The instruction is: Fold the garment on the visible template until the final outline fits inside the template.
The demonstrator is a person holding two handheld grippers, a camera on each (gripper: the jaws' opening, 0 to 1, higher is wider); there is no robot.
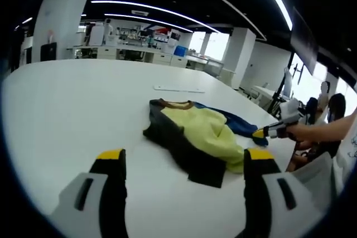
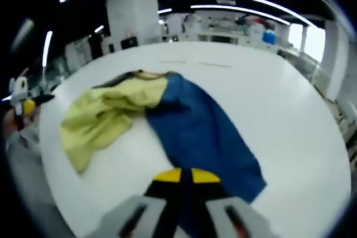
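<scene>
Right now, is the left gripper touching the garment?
Apart. In the left gripper view, the left gripper stands open, with white table showing between its jaw tips and the garment.

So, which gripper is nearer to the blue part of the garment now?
The right gripper: its jaws are closed on the edge of the blue part. The left gripper is open, apart from the garment, on its dark side.

- One crumpled garment of yellow-green, blue and black fabric with a brown collar (image 1: 192,137) (image 2: 167,112), at the table's centre.
- One round white table (image 1: 67,115) (image 2: 268,87).
- Two yellow-tipped black-jawed grippers: left gripper (image 1: 183,160), at 6 o'clock; right gripper (image 2: 187,176), at 6 o'clock.
</scene>
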